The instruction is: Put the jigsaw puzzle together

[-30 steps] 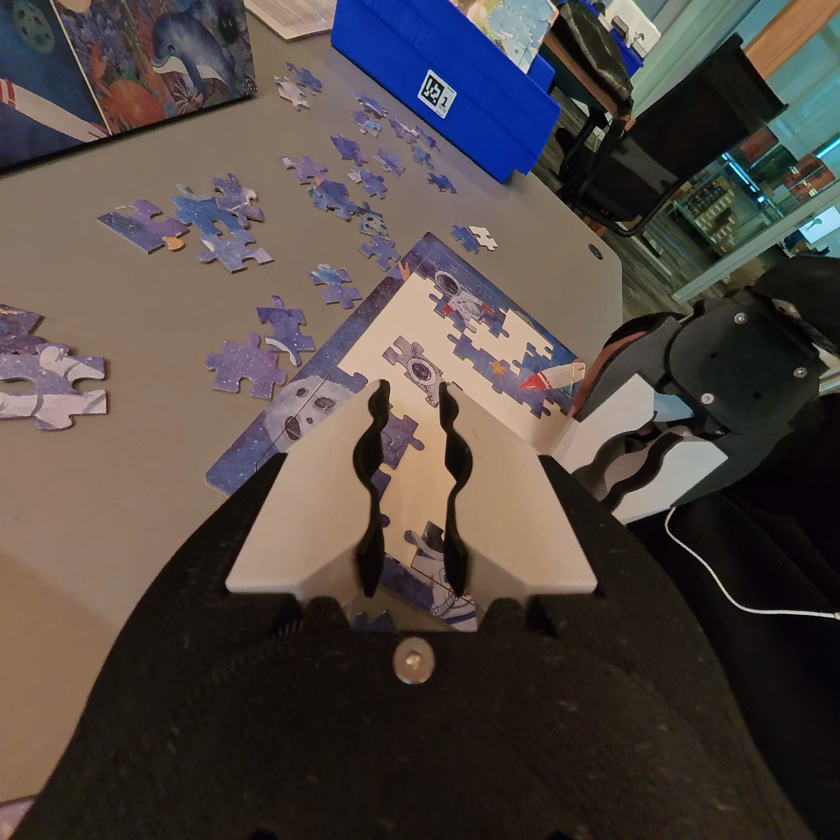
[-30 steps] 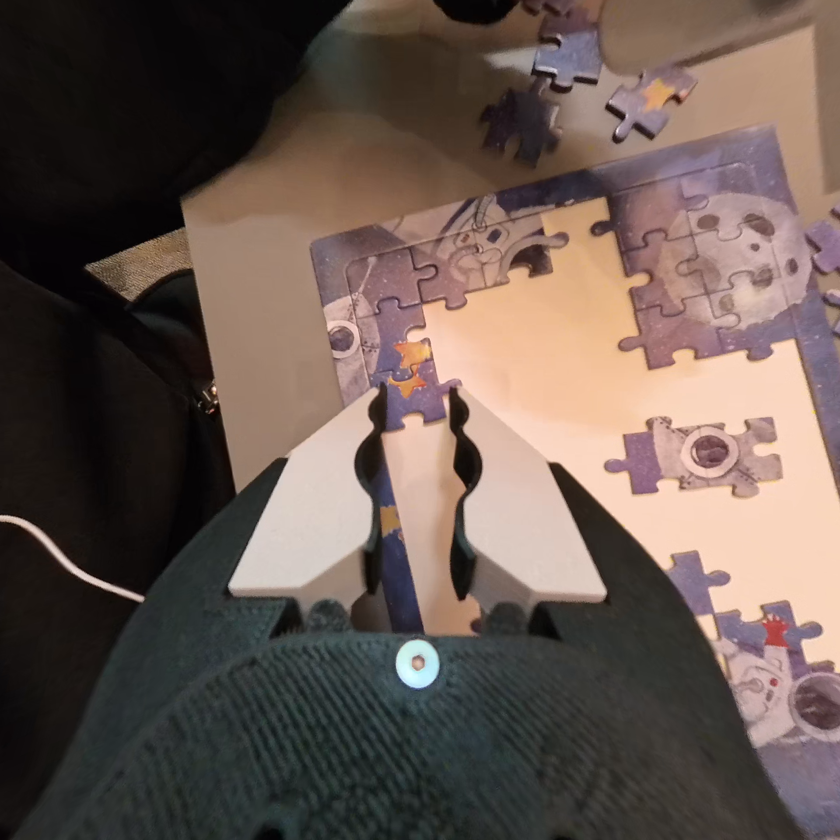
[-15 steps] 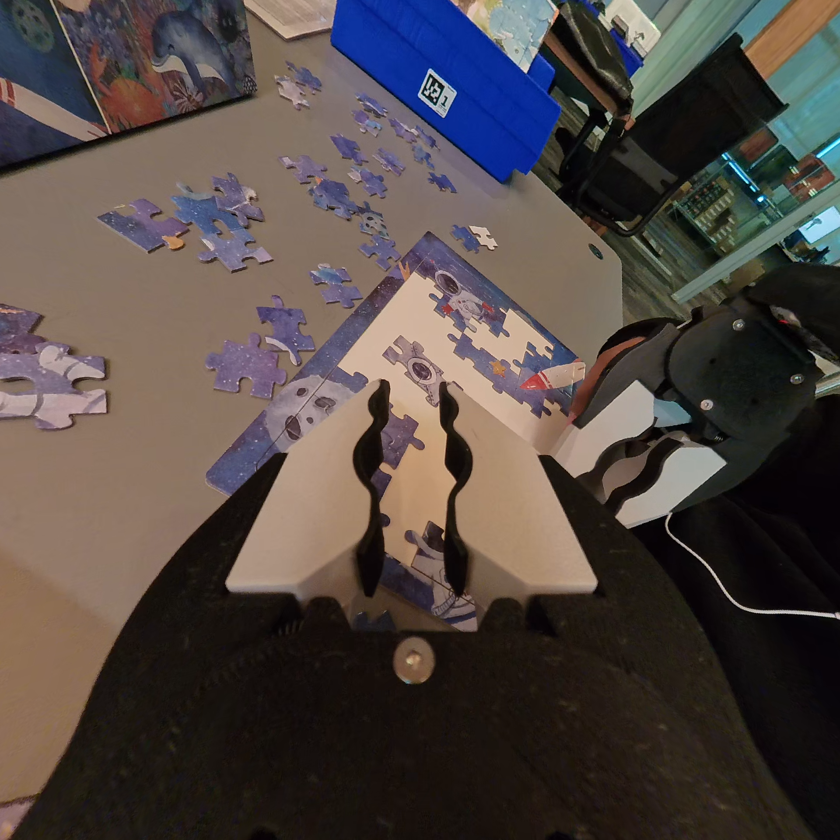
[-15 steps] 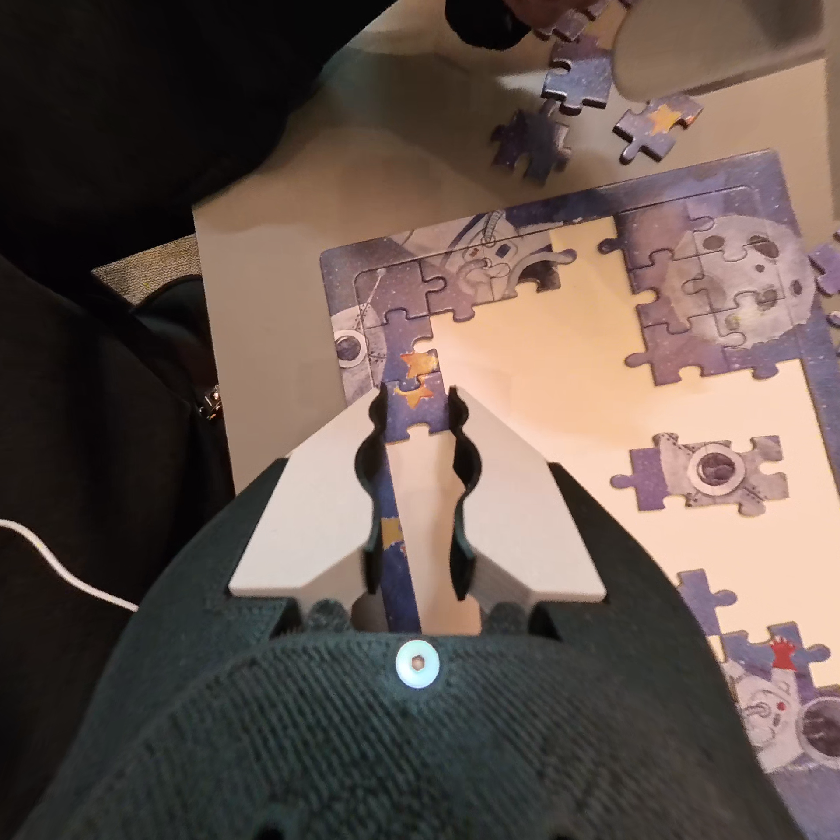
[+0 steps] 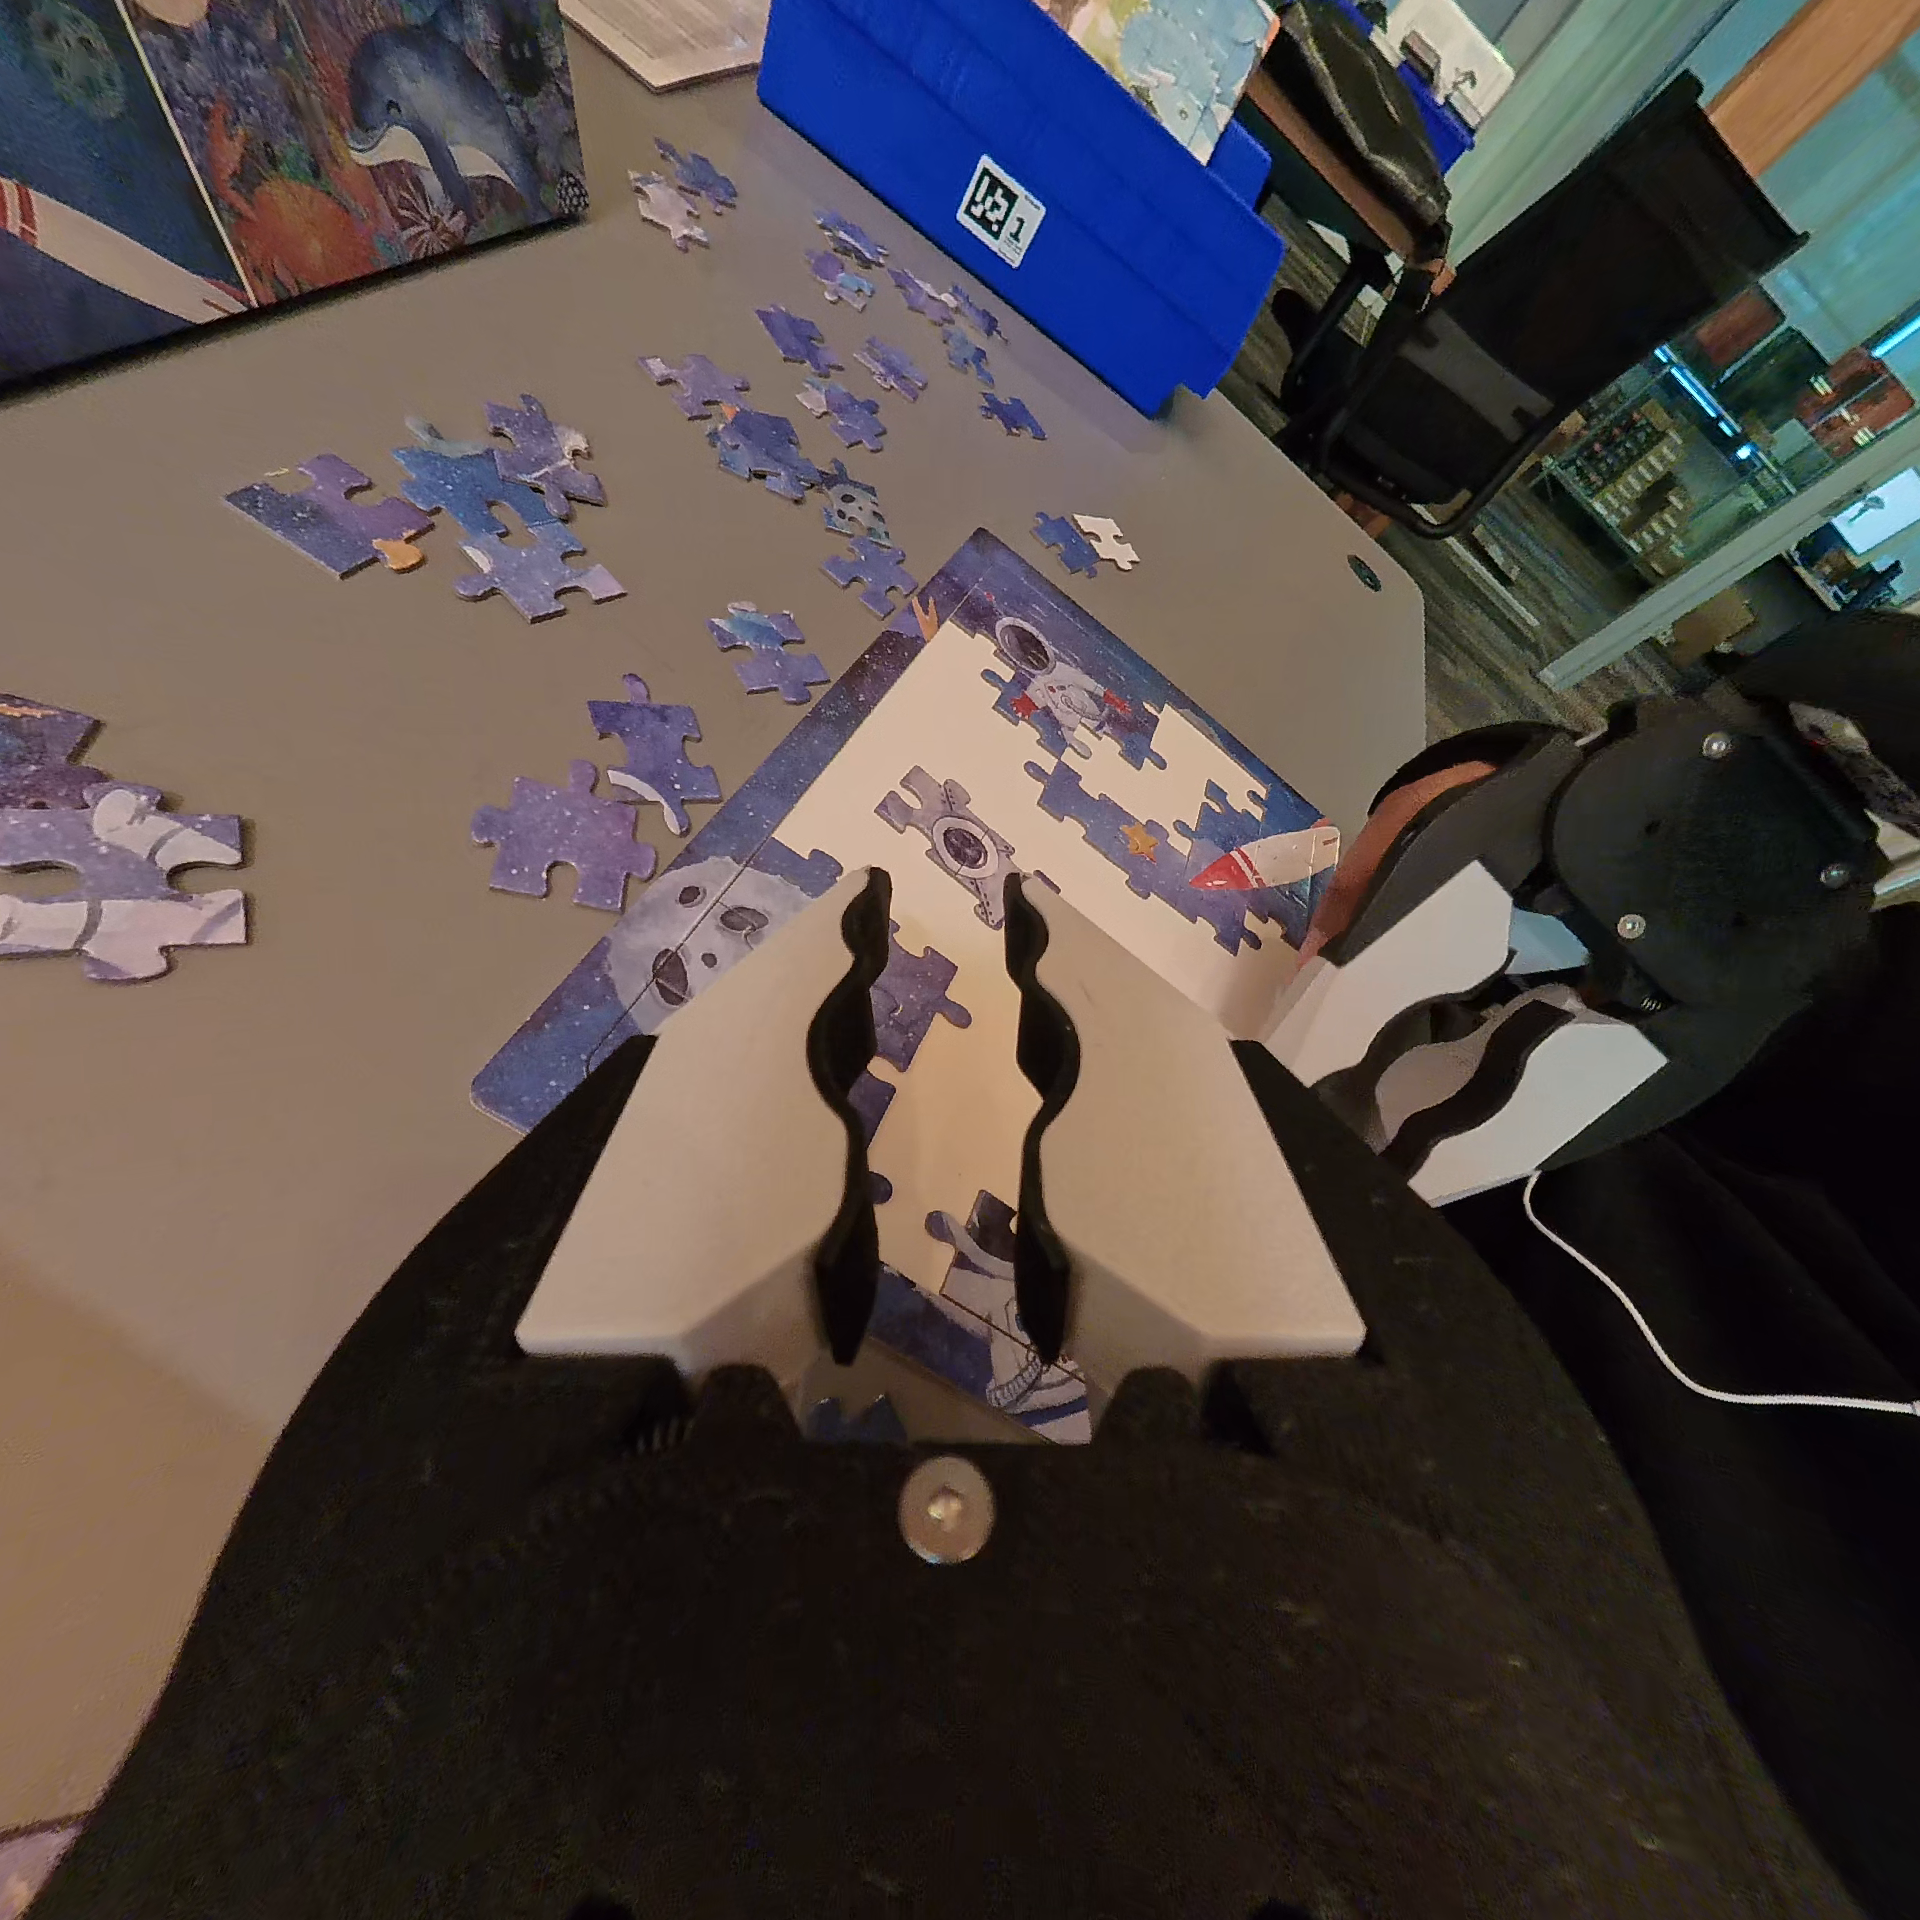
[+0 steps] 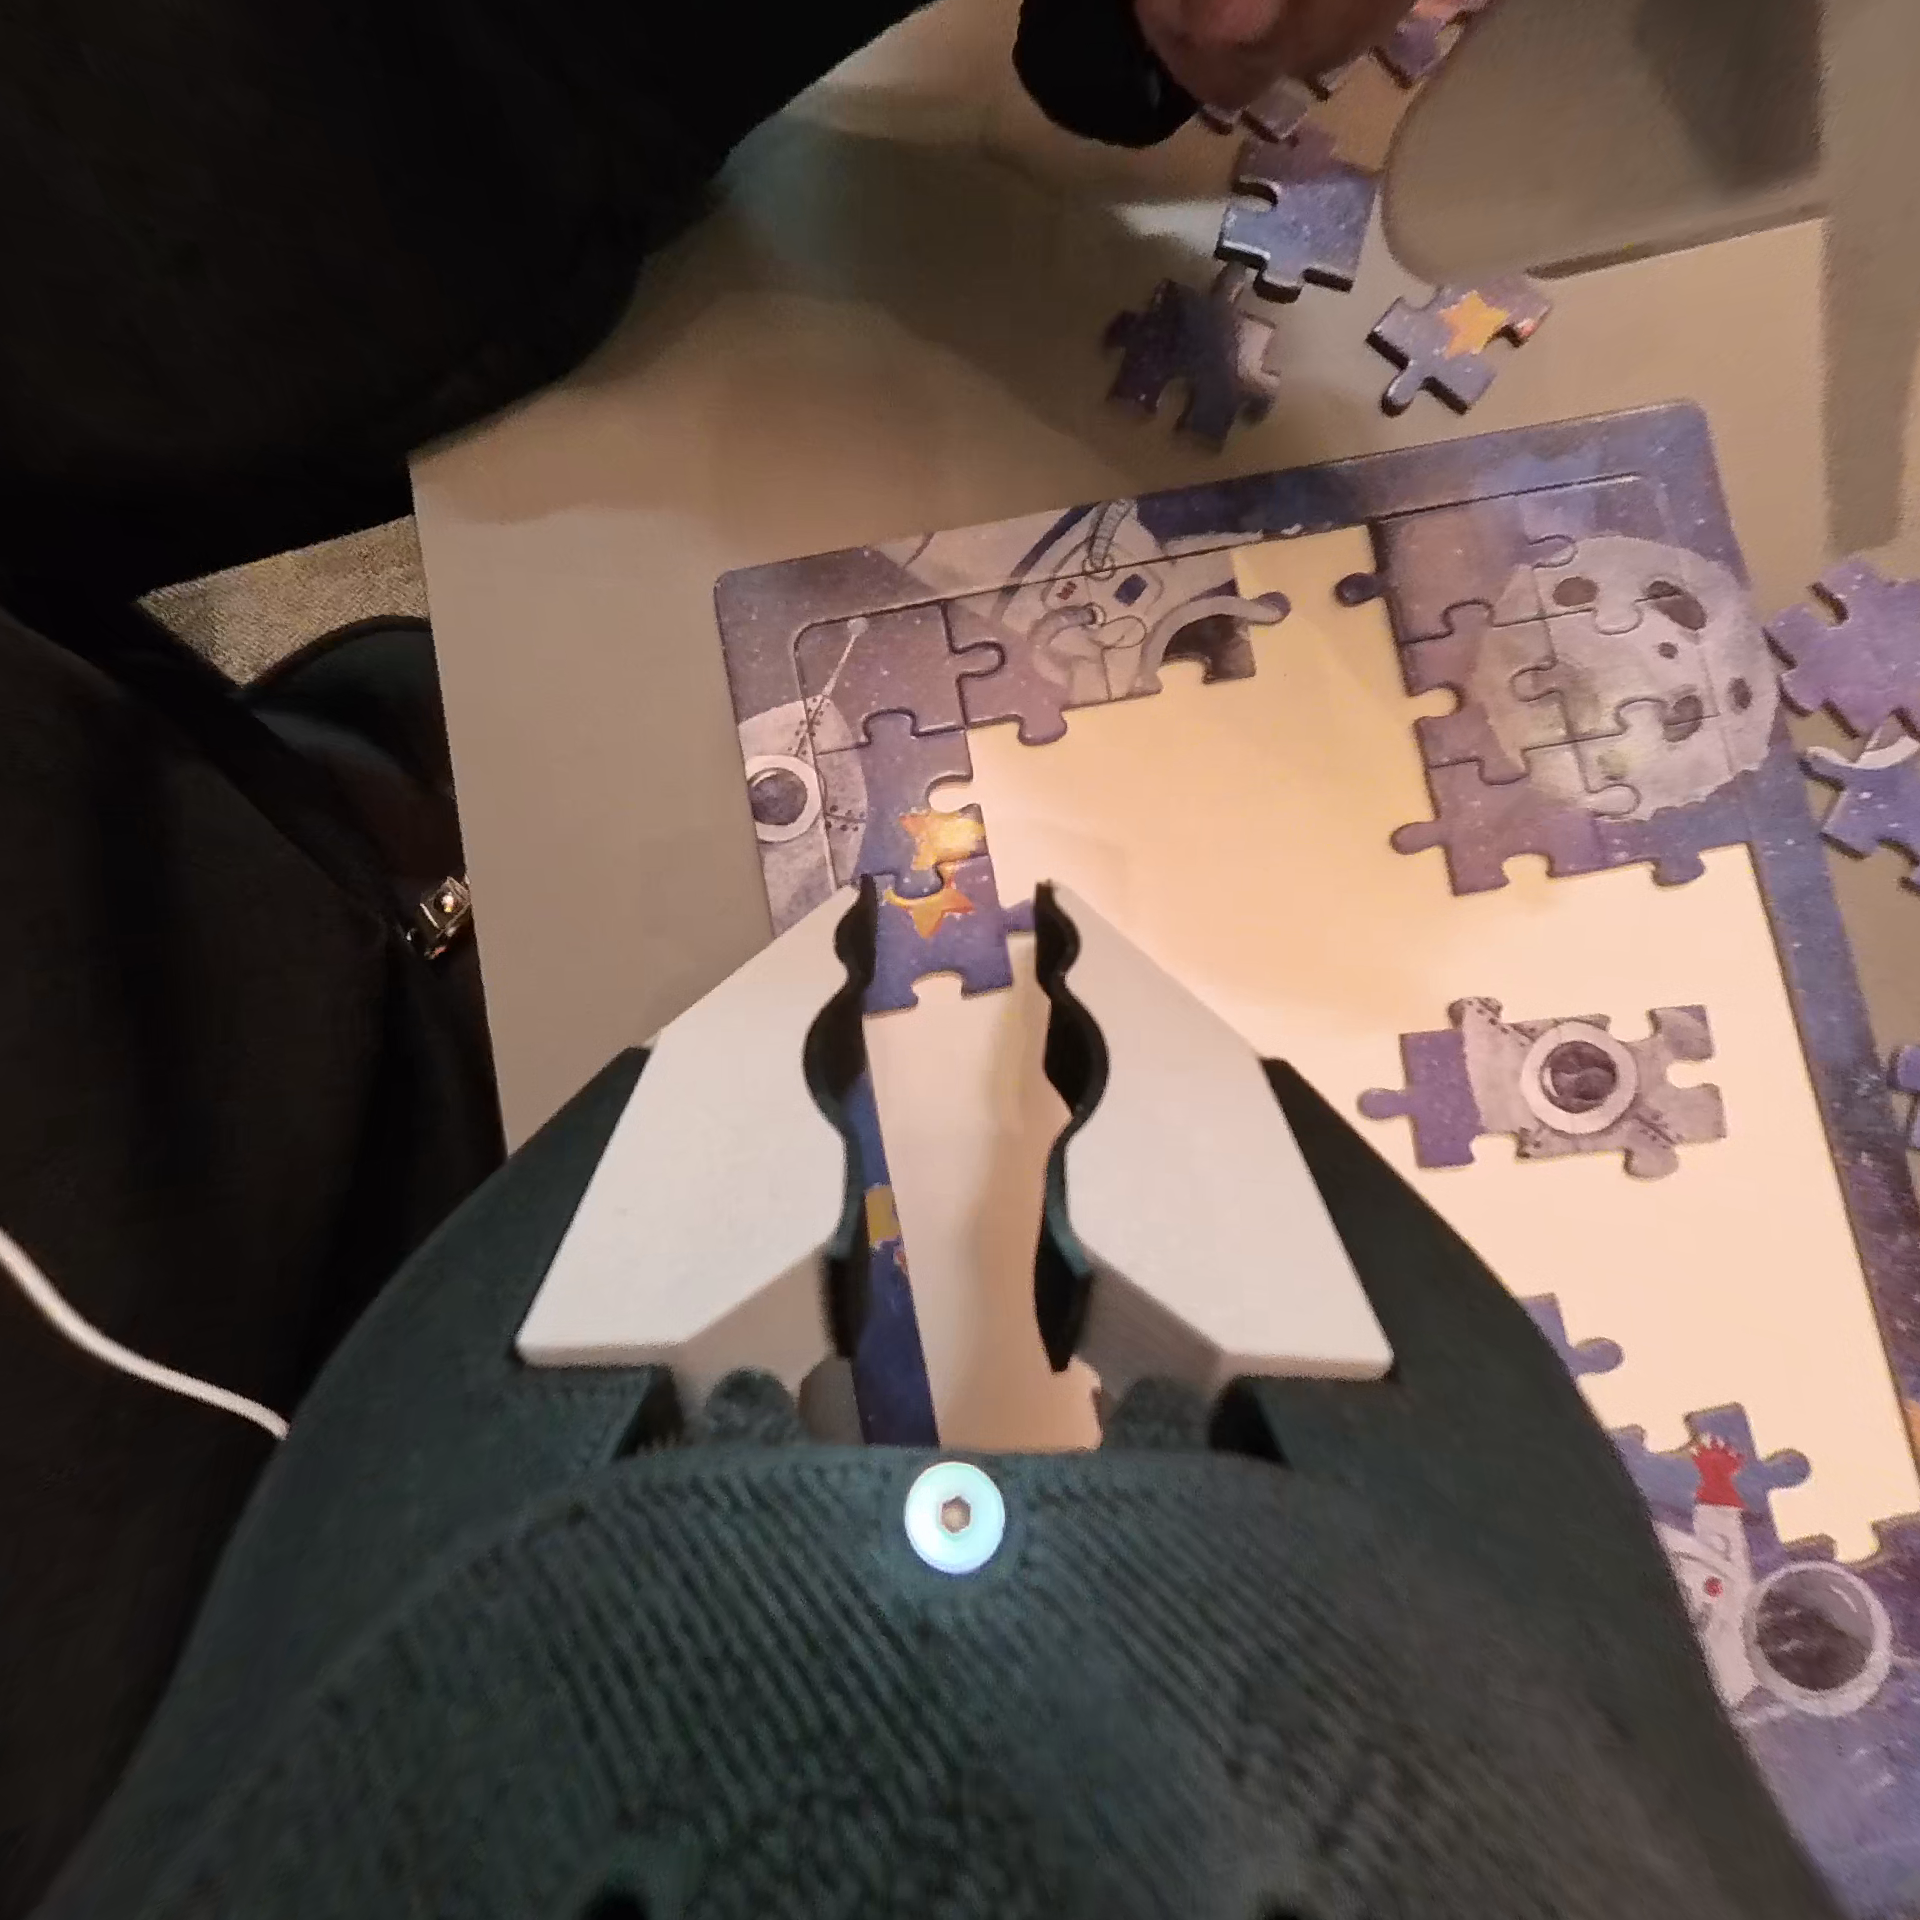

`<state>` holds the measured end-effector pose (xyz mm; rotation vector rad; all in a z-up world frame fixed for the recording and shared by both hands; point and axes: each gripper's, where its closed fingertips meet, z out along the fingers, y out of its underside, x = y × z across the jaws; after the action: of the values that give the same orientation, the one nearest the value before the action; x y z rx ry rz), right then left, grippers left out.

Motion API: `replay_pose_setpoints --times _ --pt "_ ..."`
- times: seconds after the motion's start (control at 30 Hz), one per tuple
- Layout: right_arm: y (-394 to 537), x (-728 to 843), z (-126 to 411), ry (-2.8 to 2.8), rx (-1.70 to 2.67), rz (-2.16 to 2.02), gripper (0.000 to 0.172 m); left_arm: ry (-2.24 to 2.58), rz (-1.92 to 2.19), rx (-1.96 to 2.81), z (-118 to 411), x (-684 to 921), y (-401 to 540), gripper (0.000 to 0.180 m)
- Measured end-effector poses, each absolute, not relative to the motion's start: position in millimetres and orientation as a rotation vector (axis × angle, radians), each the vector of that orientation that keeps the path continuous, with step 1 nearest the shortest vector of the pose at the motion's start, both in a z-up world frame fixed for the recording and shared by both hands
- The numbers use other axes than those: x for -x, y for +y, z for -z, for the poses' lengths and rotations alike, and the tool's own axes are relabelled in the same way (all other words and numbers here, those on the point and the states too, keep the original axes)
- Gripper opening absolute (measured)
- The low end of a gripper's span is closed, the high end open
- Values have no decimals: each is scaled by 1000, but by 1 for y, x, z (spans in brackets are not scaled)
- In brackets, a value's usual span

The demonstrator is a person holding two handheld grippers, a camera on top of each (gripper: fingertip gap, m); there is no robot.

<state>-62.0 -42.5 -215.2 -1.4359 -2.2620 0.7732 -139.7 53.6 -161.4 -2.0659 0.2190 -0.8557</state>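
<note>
Left gripper (image 5: 940, 894): fingers spread, bare, over puzzle tray (image 5: 935, 717).
Right gripper (image 6: 951, 899): fingers spread, straddling star piece (image 6: 940, 935) seated at tray's left edge.
Bench (image 5: 312, 727): loose pieces (image 5: 566, 836) scattered.

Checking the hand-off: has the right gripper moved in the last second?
Yes. In the left wrist view the right gripper has slid rightward, away from the rocket on the puzzle board.

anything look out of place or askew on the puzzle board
One grey porthole piece lies alone on the bare cream middle of the purple-framed puzzle board, joined to nothing and slightly askew. Loose purple pieces are scattered over the grey table beside the board. Nothing looks damaged.
</note>
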Motion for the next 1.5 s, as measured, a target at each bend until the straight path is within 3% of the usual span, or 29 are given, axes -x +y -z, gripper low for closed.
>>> replay_pose_setpoints --times 0.3,0.57,1.03,1.5 --pt "-44 54 226 -2271 1488 -778 49 219 855 2069 162 140 54 20" --pt "-45 53 225 -2262 1504 -779 30 222 854 2070 162 139 54 20" --pt "-40 50 220 -2244 1502 -790 29 222 854 2069 162 139 54 20" --pt "26 22 199 -1988 1625 -702 29 220 847 2042 158 140 56 18"
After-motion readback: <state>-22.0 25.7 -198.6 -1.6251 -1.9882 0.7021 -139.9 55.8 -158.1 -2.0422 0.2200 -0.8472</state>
